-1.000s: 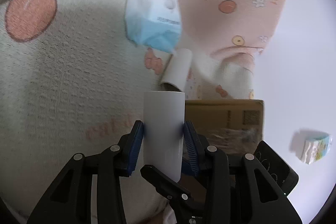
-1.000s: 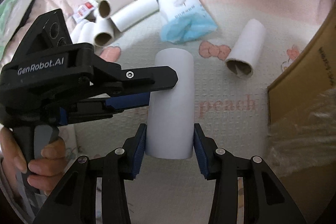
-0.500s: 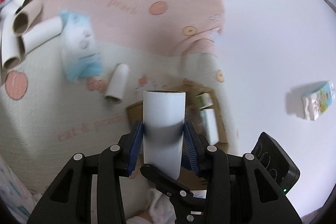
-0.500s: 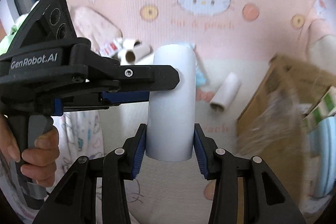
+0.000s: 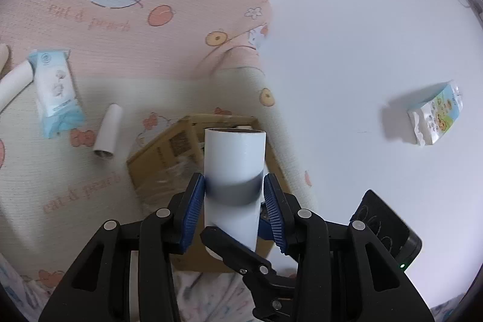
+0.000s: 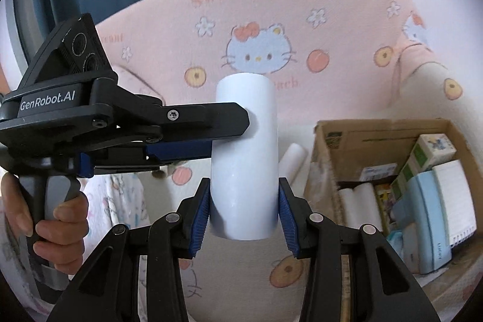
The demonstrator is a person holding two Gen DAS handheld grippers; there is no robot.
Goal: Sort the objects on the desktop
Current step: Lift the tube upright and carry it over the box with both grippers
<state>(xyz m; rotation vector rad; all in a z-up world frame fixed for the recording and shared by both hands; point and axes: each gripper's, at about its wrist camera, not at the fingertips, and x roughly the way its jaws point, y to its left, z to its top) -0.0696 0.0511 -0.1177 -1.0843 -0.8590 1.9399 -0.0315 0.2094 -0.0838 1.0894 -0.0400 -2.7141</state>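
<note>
One white cardboard tube [image 5: 234,159] is held in the air by both grippers at once. My left gripper [image 5: 234,186] is shut on it, blue pads pressing its sides. My right gripper [image 6: 244,195] is shut on the same tube [image 6: 244,141] lower down. In the right wrist view the left gripper [image 6: 232,135] reaches in from the left, held by a person's hand [image 6: 60,216]. A right finger [image 5: 229,246] crosses under the tube in the left wrist view. The open cardboard box [image 5: 163,159] lies below and just beyond the tube; its rim [image 6: 377,125] is at the right.
Inside the box are several packs, white rolls and a notebook [image 6: 452,195]. On the pink cartoon blanket lie a loose tube [image 5: 108,132], a blue tissue pack [image 5: 55,92] and another tube [image 5: 13,83]. A small colourful pack [image 5: 434,116] lies on the white surface at right.
Both grippers have risen with the tube still held between them. The blanket and loose items now look farther below, and the box's open top has come into view.
</note>
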